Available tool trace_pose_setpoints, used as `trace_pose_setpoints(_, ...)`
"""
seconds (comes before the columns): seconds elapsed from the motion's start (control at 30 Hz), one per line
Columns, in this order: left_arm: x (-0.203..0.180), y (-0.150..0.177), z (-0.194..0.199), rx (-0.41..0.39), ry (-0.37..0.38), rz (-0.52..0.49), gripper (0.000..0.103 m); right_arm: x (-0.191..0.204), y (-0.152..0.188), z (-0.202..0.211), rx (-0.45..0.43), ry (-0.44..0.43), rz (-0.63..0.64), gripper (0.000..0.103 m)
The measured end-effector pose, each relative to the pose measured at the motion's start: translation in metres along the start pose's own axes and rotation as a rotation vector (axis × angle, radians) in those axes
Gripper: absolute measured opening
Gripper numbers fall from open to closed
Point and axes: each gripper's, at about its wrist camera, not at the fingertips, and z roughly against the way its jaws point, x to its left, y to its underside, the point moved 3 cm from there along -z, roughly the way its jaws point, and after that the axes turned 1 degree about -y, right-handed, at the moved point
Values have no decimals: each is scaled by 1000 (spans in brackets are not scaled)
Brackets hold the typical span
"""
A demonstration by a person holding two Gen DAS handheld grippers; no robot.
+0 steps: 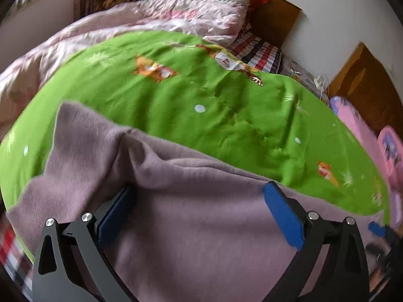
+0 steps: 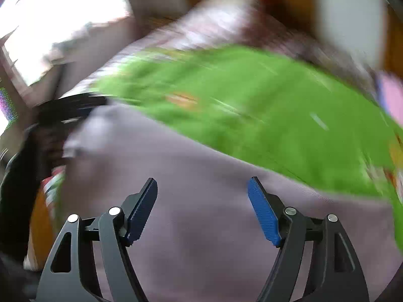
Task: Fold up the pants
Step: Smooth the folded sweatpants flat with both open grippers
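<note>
The mauve knit pants [image 1: 181, 201] lie on a green cartoon-print bedspread [image 1: 201, 100] at the near edge of a bed. My left gripper [image 1: 200, 188] is open, its blue pads spread wide just over the pants; a fold of fabric rises over the left pad [image 1: 118, 214]. In the blurred right wrist view the pants [image 2: 201, 214] fill the lower frame. My right gripper [image 2: 202, 183] is open above them, holding nothing. The other gripper shows as a dark blur [image 2: 63, 115] at the pants' far left corner.
A pink crumpled quilt [image 1: 151, 25] and a striped pillow [image 1: 257, 52] lie at the bed's far side. Pink items [image 1: 365, 136] and wooden furniture [image 1: 365, 80] stand to the right. A bright window [image 2: 63, 25] is at the left.
</note>
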Motion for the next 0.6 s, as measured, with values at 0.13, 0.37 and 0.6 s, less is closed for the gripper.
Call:
trace_pose_setpoints(0.13, -7, 8, 8, -41, -62, -41, 101, -7, 14, 27, -7, 28, -44, 75)
trace_pose_setpoints(0.37, -8, 9, 9, -90, -224, -91, 102, -78, 38, 53, -37, 244, -132, 84)
trace_pose_setpoints(0.6, -75, 26, 95, -252, -185, -138, 101, -71, 67, 143, -199, 293, -94, 90)
